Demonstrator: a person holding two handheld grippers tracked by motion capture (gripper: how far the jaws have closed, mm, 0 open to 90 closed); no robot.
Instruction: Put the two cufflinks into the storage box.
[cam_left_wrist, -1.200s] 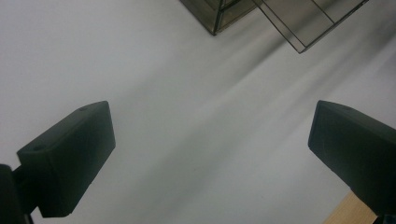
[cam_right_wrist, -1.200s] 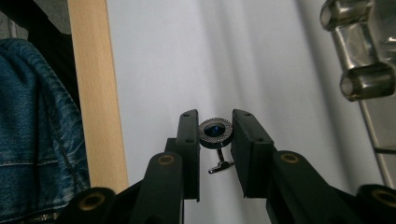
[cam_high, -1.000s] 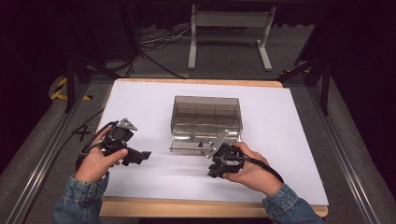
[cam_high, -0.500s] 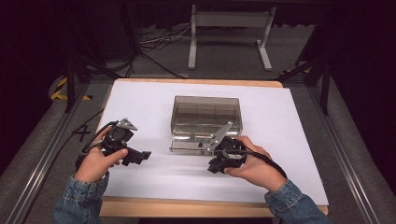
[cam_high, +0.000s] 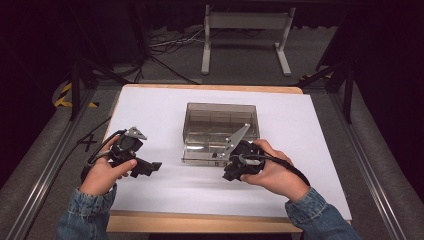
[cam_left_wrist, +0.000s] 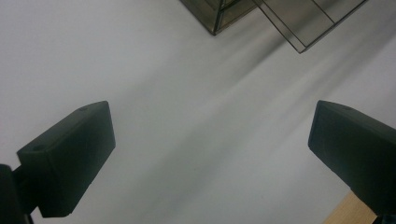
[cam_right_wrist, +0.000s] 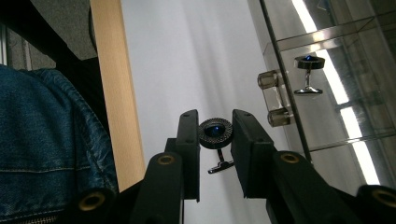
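A smoky clear box stands mid-table with its shallow drawer pulled out toward me. My right gripper hovers at the drawer's right front corner, pointing left. In the right gripper view the right gripper is shut on a round dark cufflink with a blue centre, its post hanging below. A second cufflink lies in the drawer behind the clear knob. My left gripper rests left of the box, open. In the left gripper view the left gripper has bare white table between its jaws.
The white table top ends in a wooden front edge. A denim sleeve sits beyond that edge in the right gripper view. The box corner and drawer lie ahead of the left gripper. Dark floor and a metal stand are behind.
My right gripper has lifted a little with the cufflink held between its jaws. The left hand has stayed where it was.
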